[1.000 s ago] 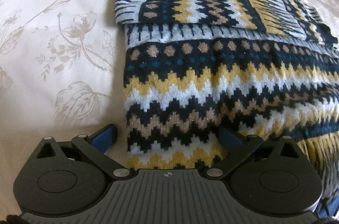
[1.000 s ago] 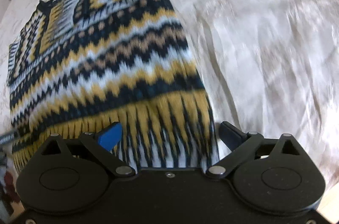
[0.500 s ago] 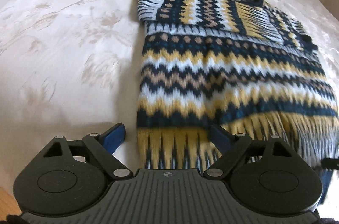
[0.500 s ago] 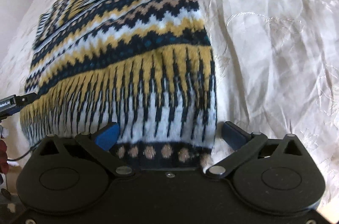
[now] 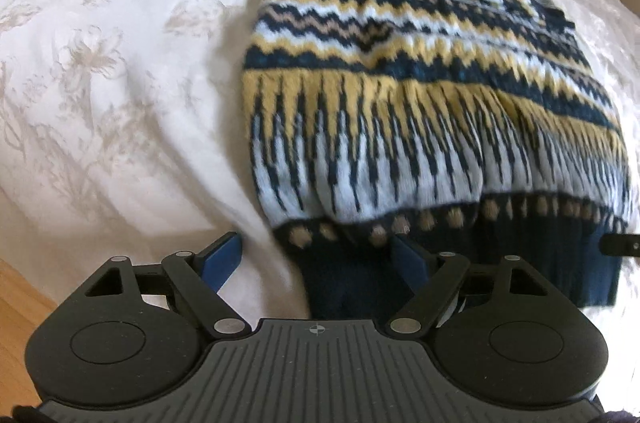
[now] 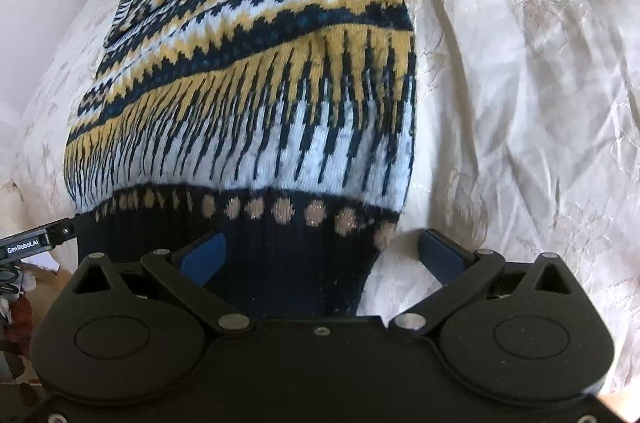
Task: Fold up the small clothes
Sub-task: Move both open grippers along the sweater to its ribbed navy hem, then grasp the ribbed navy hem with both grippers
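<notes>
A knitted sweater (image 5: 420, 103) in navy, yellow, pale blue and tan lies flat on a cream bedspread, sleeves folded in at the far end. Its dark ribbed hem (image 5: 352, 283) hangs toward me. My left gripper (image 5: 316, 259) is open, its jaws straddling the hem's left corner without closing on it. In the right wrist view the sweater (image 6: 260, 103) fills the left half. My right gripper (image 6: 320, 255) is open around the hem's right corner (image 6: 304, 263).
The embroidered cream bedspread (image 5: 100, 103) stretches left of the sweater and, in the right wrist view, to its right (image 6: 520, 83). Wooden floor (image 5: 16, 307) shows past the bed's near edge. The other gripper's fingertip (image 6: 36, 243) shows at the left.
Both grippers have drawn back along the sweater from its middle to the bottom hem. The dark ribbed hem, hidden before, now sits between the open jaws of each.
</notes>
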The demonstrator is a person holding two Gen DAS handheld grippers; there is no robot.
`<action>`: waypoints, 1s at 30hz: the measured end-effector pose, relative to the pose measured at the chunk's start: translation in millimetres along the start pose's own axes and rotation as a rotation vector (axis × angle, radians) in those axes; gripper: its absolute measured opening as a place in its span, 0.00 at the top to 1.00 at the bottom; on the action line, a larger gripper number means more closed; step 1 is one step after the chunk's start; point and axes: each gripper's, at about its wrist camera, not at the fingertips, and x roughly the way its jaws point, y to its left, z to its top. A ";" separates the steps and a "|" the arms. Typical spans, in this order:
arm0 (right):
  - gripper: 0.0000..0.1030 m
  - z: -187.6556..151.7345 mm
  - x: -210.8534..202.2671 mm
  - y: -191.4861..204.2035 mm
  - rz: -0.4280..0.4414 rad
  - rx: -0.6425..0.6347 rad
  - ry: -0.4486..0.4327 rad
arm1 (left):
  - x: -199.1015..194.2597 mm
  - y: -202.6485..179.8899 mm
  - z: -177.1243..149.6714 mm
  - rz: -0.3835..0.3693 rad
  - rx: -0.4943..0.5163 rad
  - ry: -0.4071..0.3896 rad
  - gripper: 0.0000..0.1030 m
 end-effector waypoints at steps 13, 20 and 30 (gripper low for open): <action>0.00 -5.9 8.7 17.9 -0.043 -0.186 0.037 | 10.8 -5.2 -5.0 -0.017 0.017 0.017 0.29; 0.15 -16.5 -5.2 4.8 0.072 -0.113 0.031 | 1.3 -6.0 -16.7 -0.064 0.017 0.007 0.35; 0.43 -15.9 -3.7 2.1 0.126 -0.020 0.014 | 1.2 -0.8 -12.9 -0.124 -0.011 0.001 0.62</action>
